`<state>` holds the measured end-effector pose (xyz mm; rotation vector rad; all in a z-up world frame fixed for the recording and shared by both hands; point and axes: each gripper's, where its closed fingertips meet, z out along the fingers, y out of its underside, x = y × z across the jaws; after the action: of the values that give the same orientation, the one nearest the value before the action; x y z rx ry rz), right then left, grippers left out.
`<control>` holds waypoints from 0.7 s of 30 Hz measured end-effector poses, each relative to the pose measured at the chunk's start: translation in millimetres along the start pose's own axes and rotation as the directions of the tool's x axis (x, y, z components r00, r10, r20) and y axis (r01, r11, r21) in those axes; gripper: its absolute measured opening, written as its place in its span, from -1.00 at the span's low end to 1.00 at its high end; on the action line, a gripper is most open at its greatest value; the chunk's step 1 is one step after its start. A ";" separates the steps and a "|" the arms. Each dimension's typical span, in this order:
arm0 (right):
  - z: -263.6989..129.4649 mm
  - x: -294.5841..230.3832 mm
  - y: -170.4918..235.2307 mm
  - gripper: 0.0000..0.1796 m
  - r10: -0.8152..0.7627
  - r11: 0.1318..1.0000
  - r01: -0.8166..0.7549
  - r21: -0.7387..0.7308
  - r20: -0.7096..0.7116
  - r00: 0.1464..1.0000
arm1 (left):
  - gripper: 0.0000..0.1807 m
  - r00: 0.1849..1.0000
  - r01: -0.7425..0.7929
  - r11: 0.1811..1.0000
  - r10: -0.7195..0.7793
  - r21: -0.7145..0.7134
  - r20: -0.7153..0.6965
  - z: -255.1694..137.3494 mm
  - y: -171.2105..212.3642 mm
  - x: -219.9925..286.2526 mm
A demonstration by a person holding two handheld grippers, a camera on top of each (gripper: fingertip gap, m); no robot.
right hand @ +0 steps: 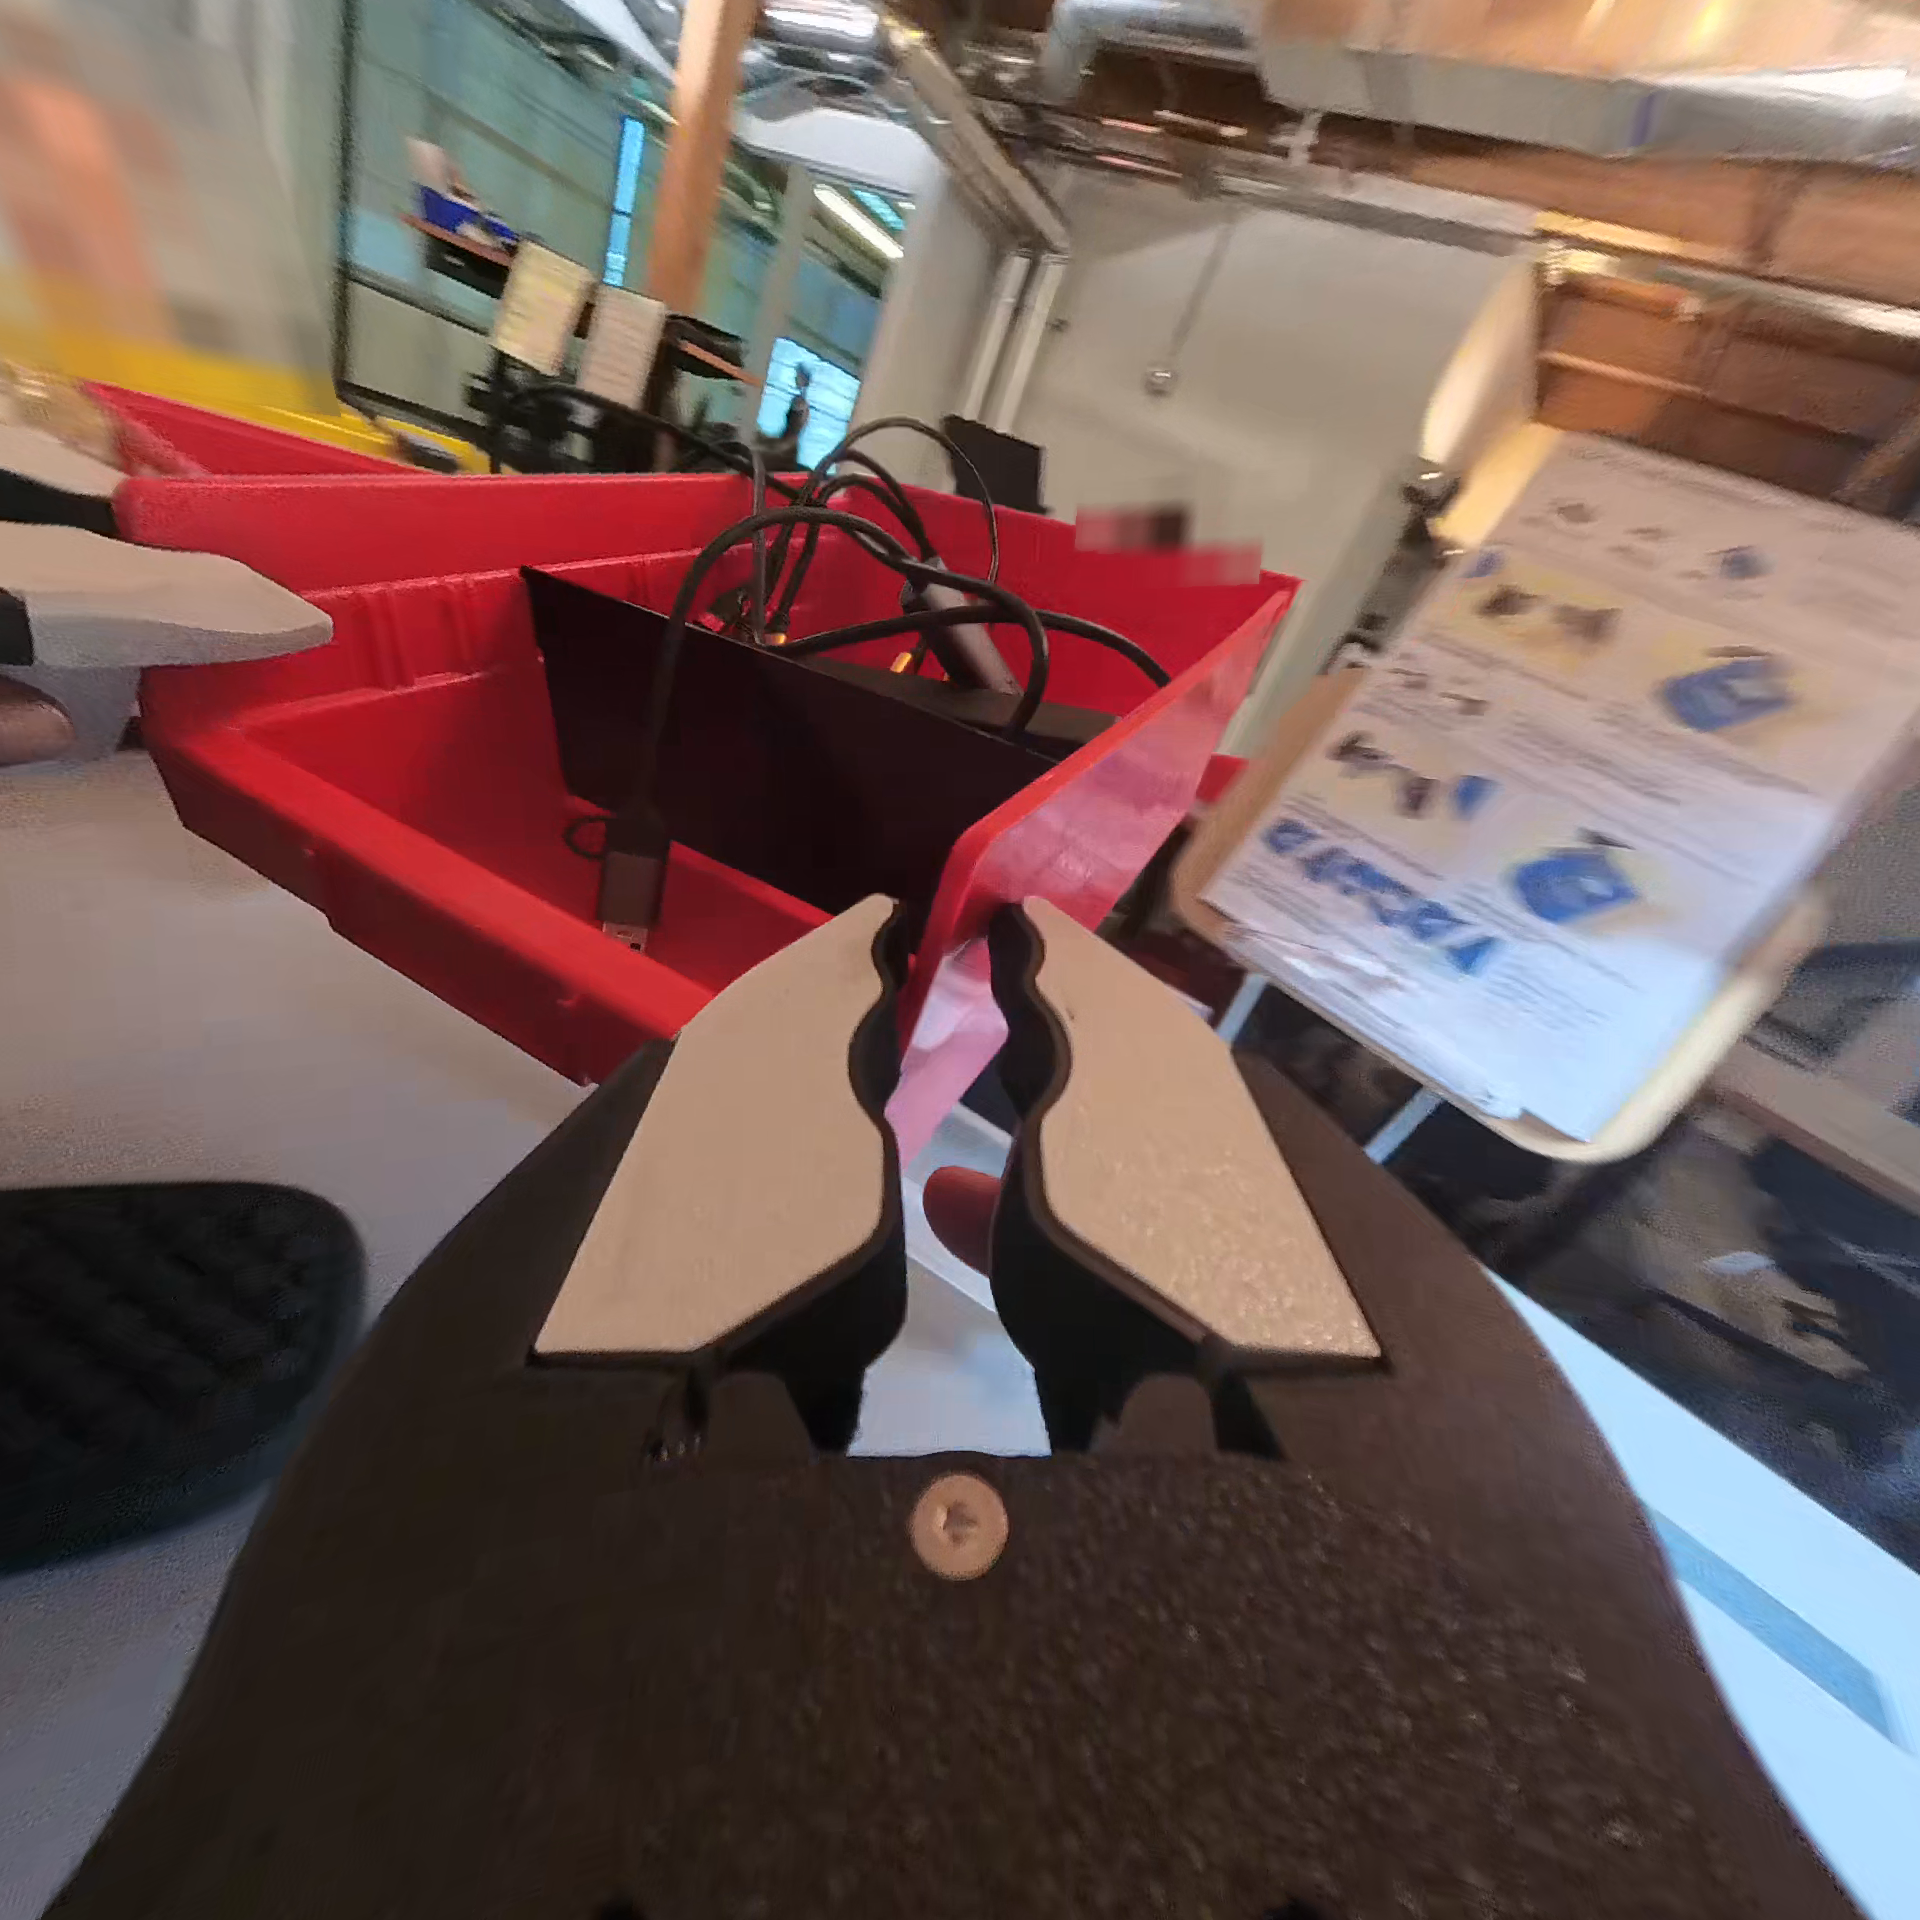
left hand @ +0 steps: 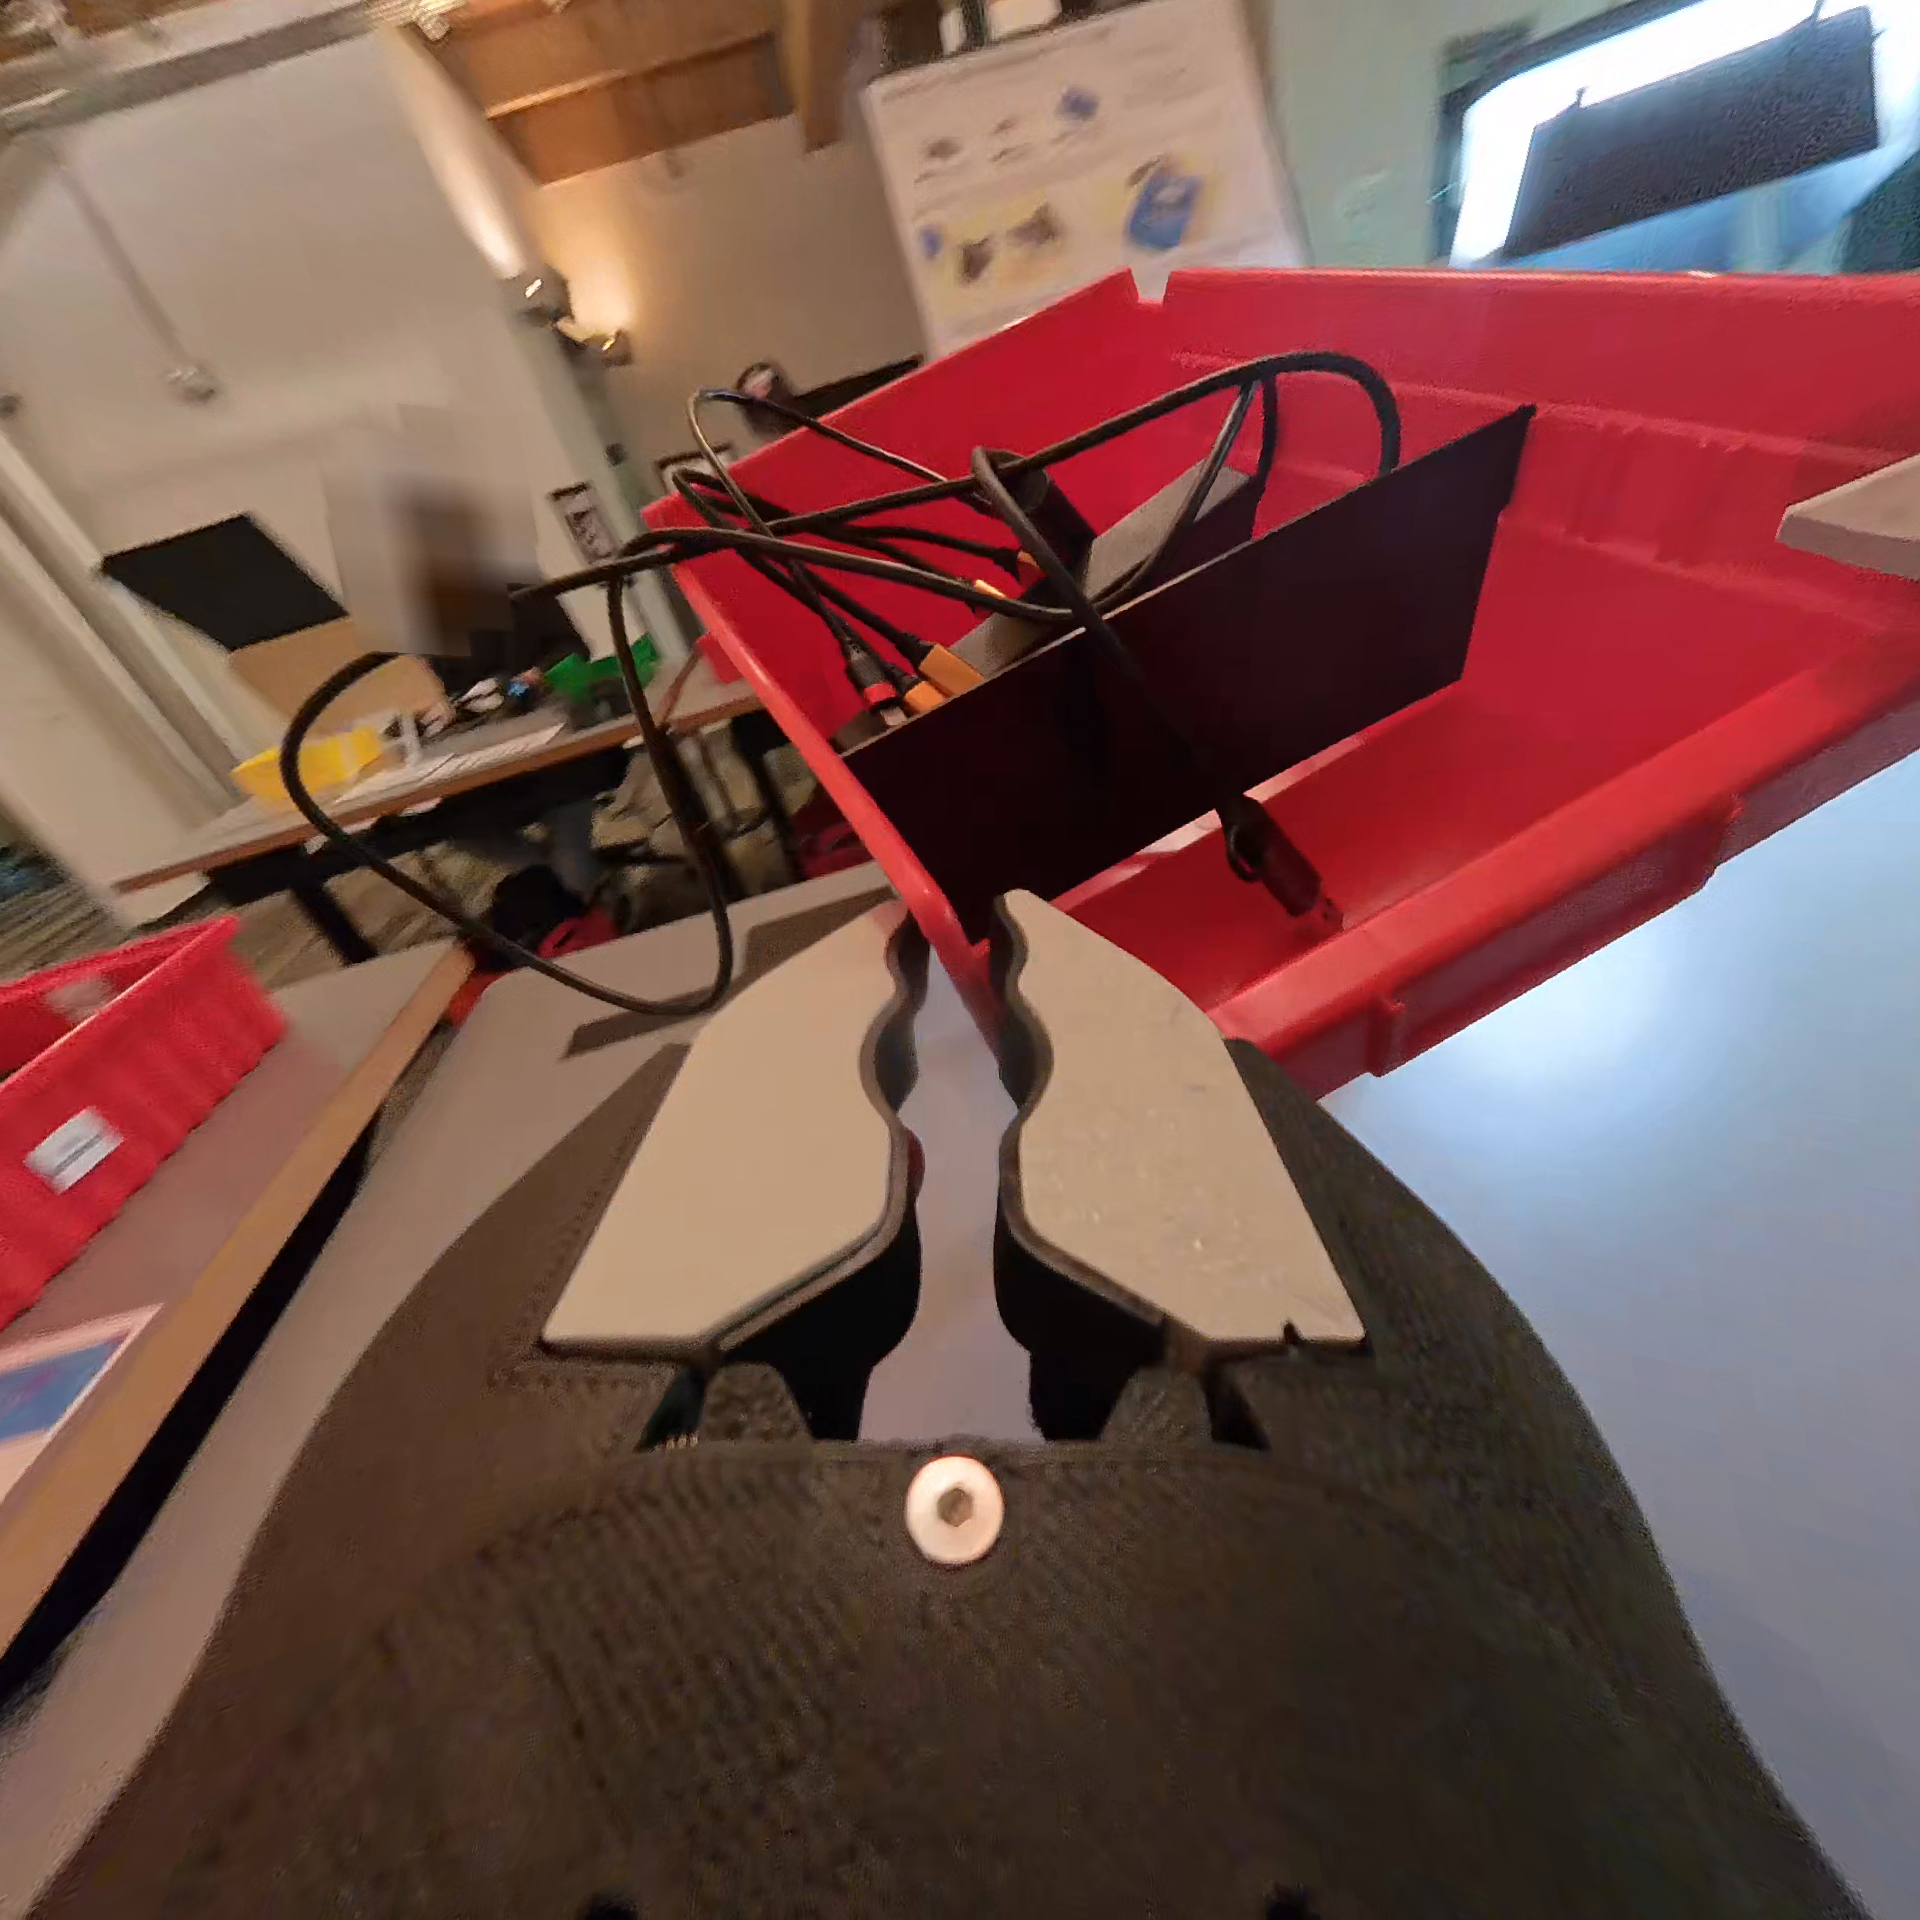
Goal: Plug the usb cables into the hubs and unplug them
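A red bin (left hand: 1455, 831) with a black divider (left hand: 1195, 707) holds grey hubs (left hand: 1164, 520) and a tangle of black USB cables (left hand: 831, 540), some with orange plugs (left hand: 935, 675). One black plug (left hand: 1273, 862) hangs over the divider into the front compartment; it also shows in the right wrist view (right hand: 632, 873). My left gripper (left hand: 951, 920) is shut on the bin's left side wall. My right gripper (right hand: 951, 920) is shut on the right side wall of the bin (right hand: 416, 790). The bin looks tilted in both views. A cable loop hangs outside the left wall.
The bin is over a white table (left hand: 1662, 1247). A second red bin (left hand: 114, 1081) sits to the left on a lower surface. A poster board (right hand: 1558, 790) stands close on the right. A black textured object (right hand: 156, 1351) lies low at the left. Other tables stand behind. To the black textured object (right hand: 156, 1351): left tips about 25 cm, right tips about 30 cm.
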<state>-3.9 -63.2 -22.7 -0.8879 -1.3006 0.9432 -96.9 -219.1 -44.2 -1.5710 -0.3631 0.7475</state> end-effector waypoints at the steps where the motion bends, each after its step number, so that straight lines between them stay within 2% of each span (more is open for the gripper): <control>1: 18.1 -15.0 5.0 -0.83 0.021 1.000 -0.021 -0.001 0.043 0.999 | -0.89 0.999 0.000 1.000 0.001 -0.026 0.036 -4.2 10.3 -17.9; 5: 83.3 -72.2 38.9 -0.82 0.120 0.993 -0.114 -0.041 0.185 0.975 | -0.92 0.985 -0.015 0.991 0.037 -0.134 0.166 -11.0 54.9 -79.4; 10: 131.2 -118.0 95.3 -0.81 0.162 0.983 -0.134 -0.128 0.240 0.957 | -0.93 0.979 0.015 0.972 0.032 -0.233 0.200 4.4 119.7 -117.5; 14: 142.0 -129.0 143.3 -0.79 0.161 0.963 -0.097 -0.250 0.250 0.955 | -0.94 0.985 0.052 0.957 -0.002 -0.286 0.174 26.3 168.6 -115.6; 17: 140.3 -127.8 162.5 -0.75 0.141 0.959 -0.067 -0.276 0.257 0.956 | -0.94 0.982 0.103 0.964 -0.060 -0.244 0.177 39.7 185.2 -109.9; 20: 126.1 -127.9 166.4 -0.67 0.128 0.951 -0.002 -0.308 0.390 0.912 | -0.90 0.991 0.089 0.949 -0.055 -0.302 0.120 44.4 194.4 -105.9; 21: 119.1 -121.1 161.6 -0.59 0.119 0.956 0.014 -0.294 0.429 0.896 | -0.77 0.994 0.095 0.939 -0.071 -0.330 0.086 43.1 195.5 -105.0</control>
<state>-137.0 -114.7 -208.7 -0.9694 -1.8523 1.0527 -240.1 -282.5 -207.2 -1.8361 -0.6332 0.7043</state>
